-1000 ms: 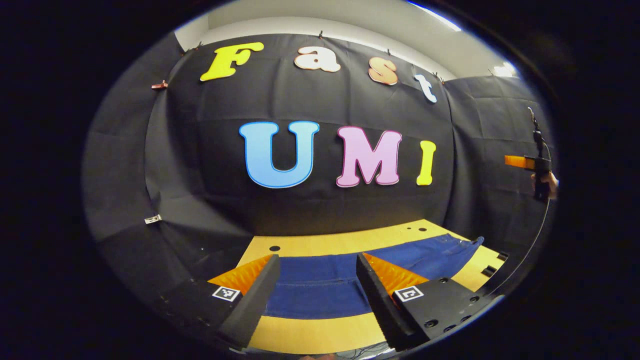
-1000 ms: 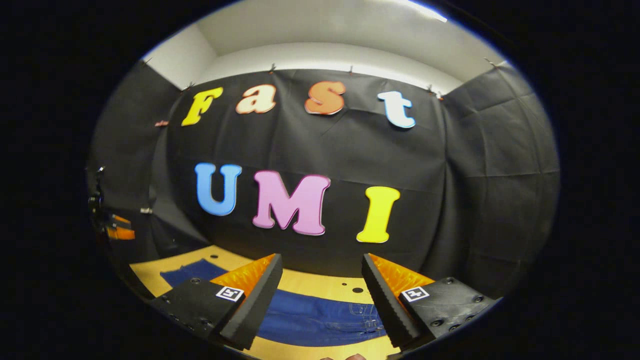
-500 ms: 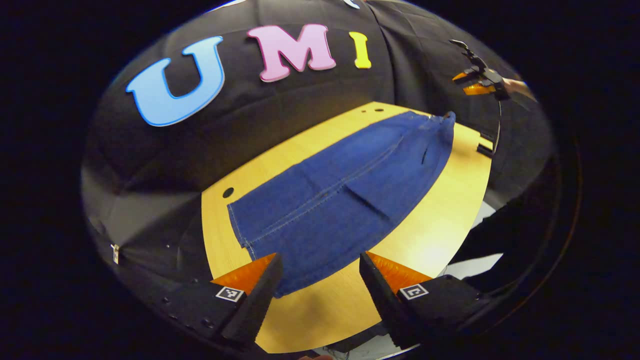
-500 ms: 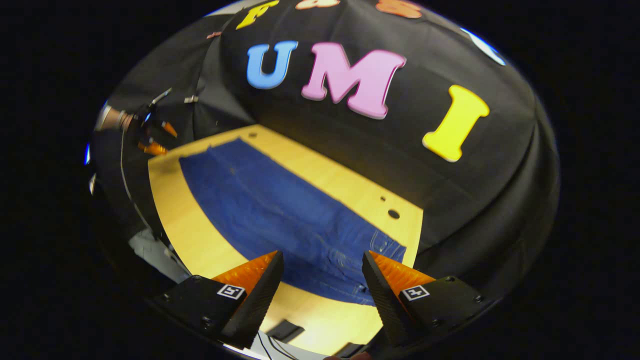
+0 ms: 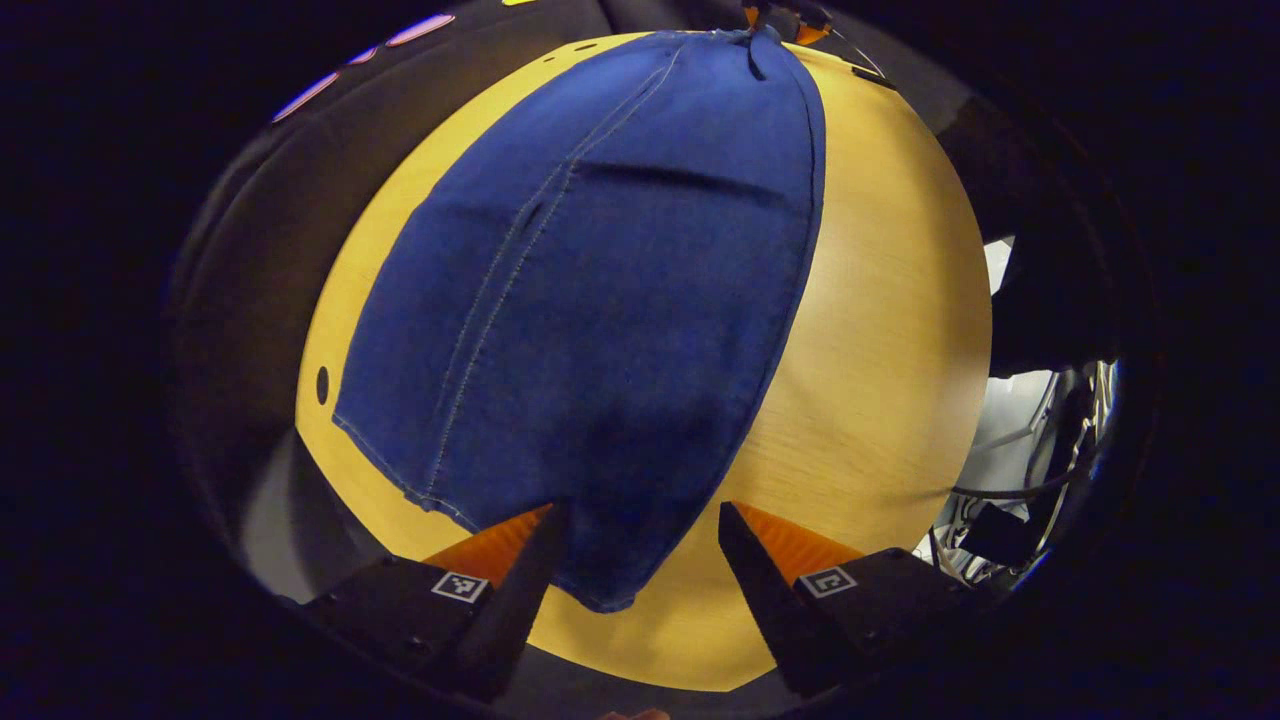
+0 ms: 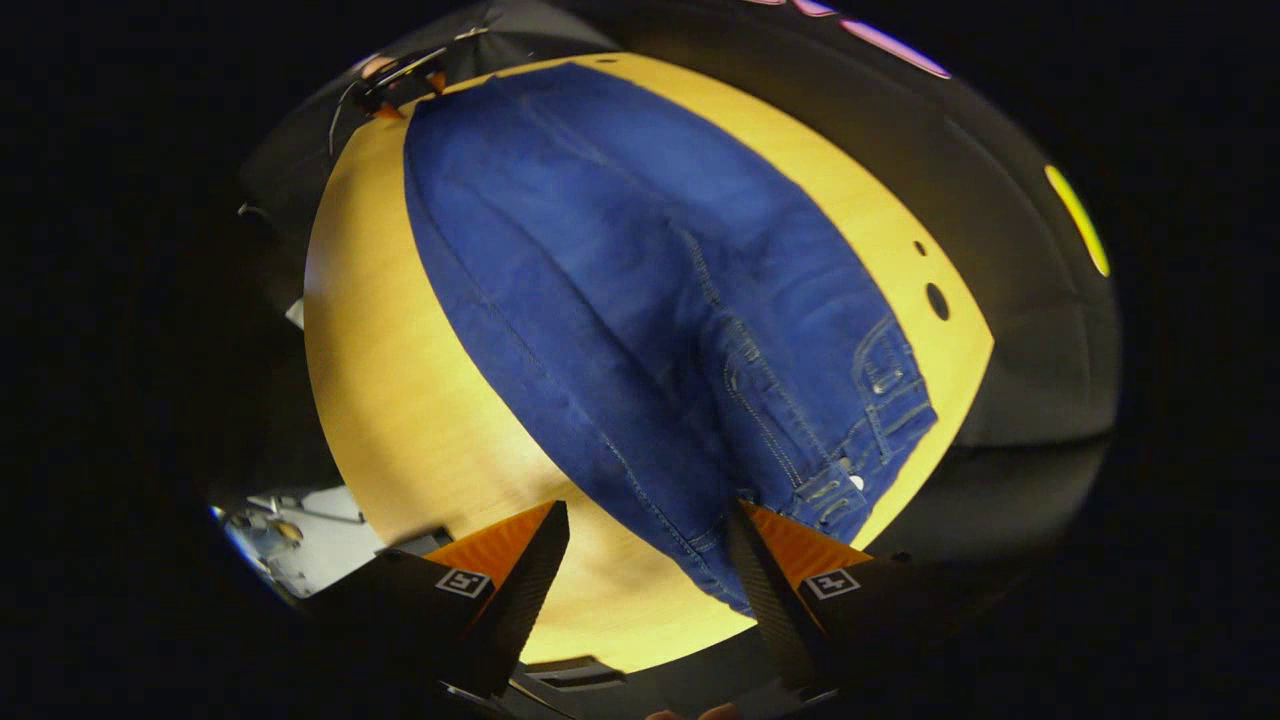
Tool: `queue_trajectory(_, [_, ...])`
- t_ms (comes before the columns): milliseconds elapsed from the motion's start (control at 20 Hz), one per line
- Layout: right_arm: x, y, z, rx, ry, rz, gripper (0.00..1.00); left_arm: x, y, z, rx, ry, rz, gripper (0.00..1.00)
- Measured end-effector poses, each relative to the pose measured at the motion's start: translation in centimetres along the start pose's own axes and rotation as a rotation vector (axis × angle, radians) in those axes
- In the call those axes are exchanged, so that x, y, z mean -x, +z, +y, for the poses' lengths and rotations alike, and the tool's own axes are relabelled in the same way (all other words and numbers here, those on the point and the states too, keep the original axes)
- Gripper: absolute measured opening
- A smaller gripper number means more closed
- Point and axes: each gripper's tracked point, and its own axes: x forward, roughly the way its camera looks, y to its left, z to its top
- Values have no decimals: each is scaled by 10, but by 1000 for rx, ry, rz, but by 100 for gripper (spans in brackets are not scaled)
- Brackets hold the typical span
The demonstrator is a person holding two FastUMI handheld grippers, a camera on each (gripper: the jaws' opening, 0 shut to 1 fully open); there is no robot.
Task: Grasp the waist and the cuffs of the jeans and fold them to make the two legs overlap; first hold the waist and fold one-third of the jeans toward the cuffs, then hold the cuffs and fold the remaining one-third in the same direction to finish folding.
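Note:
Blue jeans (image 5: 620, 300) lie flat as one long strip on the yellow wooden table (image 5: 880, 330). In the left gripper view the cuff end is nearest, and my left gripper (image 5: 640, 515) hovers open above it, with a cuff corner (image 5: 610, 595) showing between its fingers. In the right gripper view the jeans (image 6: 640, 270) end in the waist (image 6: 850, 470), with belt loops and a button. My right gripper (image 6: 648, 508) is open over that near waist corner. Each gripper shows small at the far end of the other's view: the right gripper (image 5: 780, 15) and the left gripper (image 6: 390, 85).
The table (image 6: 380, 350) has round holes near its edges (image 5: 322, 385) (image 6: 937, 300). Black cloth walls stand close behind the table. Cables and gear (image 5: 1010, 500) hang beyond the table's front edge.
Both views have tipped down from the wall to the table. Each gripper has moved over its own end of the jeans. Both stay open.

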Motion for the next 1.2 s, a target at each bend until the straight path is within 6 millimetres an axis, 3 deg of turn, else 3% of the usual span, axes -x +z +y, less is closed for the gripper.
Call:
queue_trajectory(200, [-27, -12, 0, 14, 53, 86, 97, -14, -7, 0, -16, -97, 29, 91])
queue_trajectory(250, [-29, -20, 2, 15, 69, 127, 97, -13, -7, -1, -11, -118, 36, 93])
queue_trajectory(400, [-32, -19, -10, -45, 47, 143, 93, -11, -11, -6, 51, -181, 90, 90])
queue_trajectory(450, [-35, -16, -14, -77, 28, 131, 73, -12, -7, -6, 39, -181, 71, 77])
queue_trajectory(500, [-36, -15, -24, -110, 4, 121, 58, -17, -6, 0, 28, -168, 68, 76])
queue_trajectory(600, [-34, -9, -26, -222, -1, 64, 28, -19, -1, 10, 53, -124, 56, 30])
queue_trajectory(650, [-33, -11, -24, -278, 10, 63, 20, -19, -2, 10, 74, -126, 59, 6])
queue_trajectory(800, [-18, -4, -26, -369, 16, 27, 18, -10, 2, 14, 167, -114, 30, 6])
queue_trajectory(900, [0, 7, -29, -422, 10, -36, 18, 5, 12, 25, 209, -108, -22, 6])
queue_trajectory(1100, [45, 48, -65, -551, -38, -222, 18, 29, 21, 80, 295, 33, -74, 6])
queue_trajectory(1200, [68, 73, -85, -617, -63, -310, 17, 37, 39, 98, 411, 68, -103, 6])
